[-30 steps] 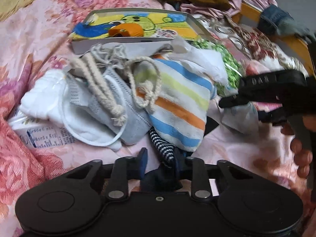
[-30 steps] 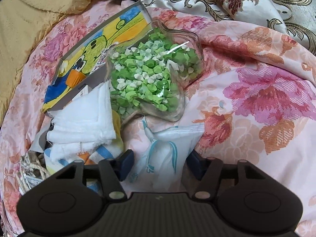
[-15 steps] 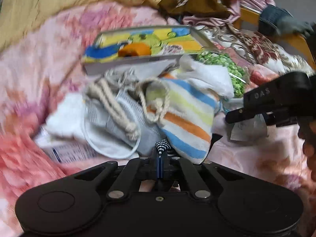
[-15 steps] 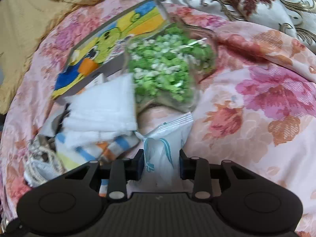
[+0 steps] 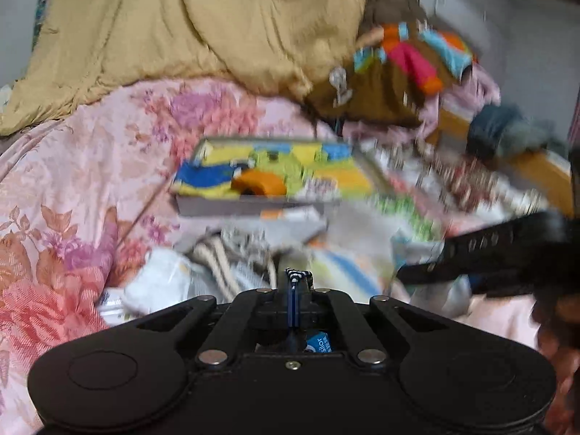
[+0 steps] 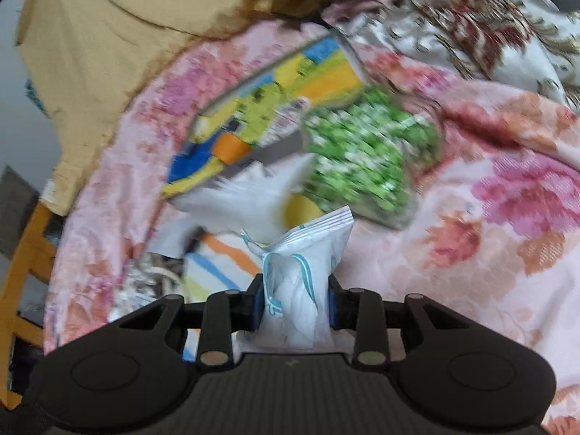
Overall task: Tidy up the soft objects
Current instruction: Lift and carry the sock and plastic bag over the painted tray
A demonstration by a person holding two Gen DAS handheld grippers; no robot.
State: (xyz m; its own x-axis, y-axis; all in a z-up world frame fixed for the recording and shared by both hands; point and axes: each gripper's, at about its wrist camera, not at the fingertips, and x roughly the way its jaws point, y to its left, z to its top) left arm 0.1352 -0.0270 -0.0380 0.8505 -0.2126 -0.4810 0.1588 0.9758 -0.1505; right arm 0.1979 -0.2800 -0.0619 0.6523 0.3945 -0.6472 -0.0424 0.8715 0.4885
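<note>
My left gripper [image 5: 294, 288] is shut on a dark blue-and-white striped sock [image 5: 297, 275], whose tip pokes up between the jaws. Beyond it lies a blurred heap: a rope-handled bag [image 5: 217, 264], grey cloth and a striped towel [image 5: 337, 268]. My right gripper [image 6: 295, 301] is shut on a white plastic packet with teal print [image 6: 308, 264], lifted off the floral bedspread [image 6: 471, 253]. That gripper also shows as a black shape [image 5: 489, 253] at the right of the left wrist view. The striped towel [image 6: 217, 264] and a white cloth [image 6: 250, 195] lie just past the packet.
A colourful cartoon-printed box [image 5: 268, 177] sits behind the heap, beside a clear bag of green and white pieces [image 6: 366, 156]. A tan quilt [image 5: 181, 36] and piled clothes [image 5: 398, 69] fill the back. A wooden frame [image 6: 21, 253] edges the bed at left.
Both grippers have closed, the left on the sock and the right on the packet, and both have risen from the bedspread with them. The views have tilted up toward the quilt.
</note>
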